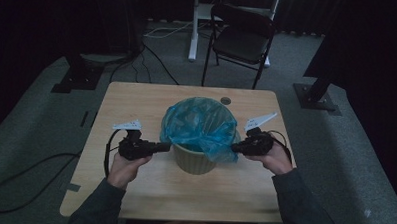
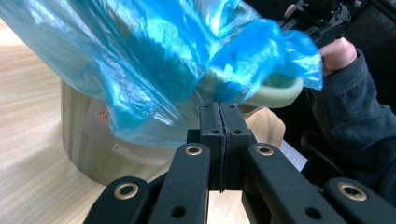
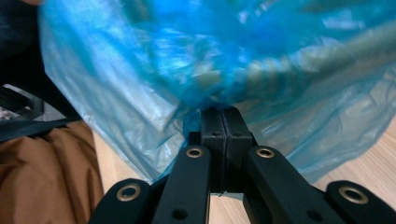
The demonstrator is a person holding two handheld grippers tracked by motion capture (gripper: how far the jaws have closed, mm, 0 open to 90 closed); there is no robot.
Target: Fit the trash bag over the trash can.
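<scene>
Blue bin liner over pale green bin, on table
Left gripper and right gripper each pinch liner's edge.

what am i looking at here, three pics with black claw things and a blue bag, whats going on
A person sits at a wooden table holding a hand-held tool in each hand; each tool ends in two black jaws. The wide picture is taken from above the person. The other two come from small cameras riding on each tool, looking along its jaws. On the table stands a pale green bin lined with a blue plastic bag. The left gripper and the right gripper are each shut on the bag's edge, one on either side of the bin.
</scene>
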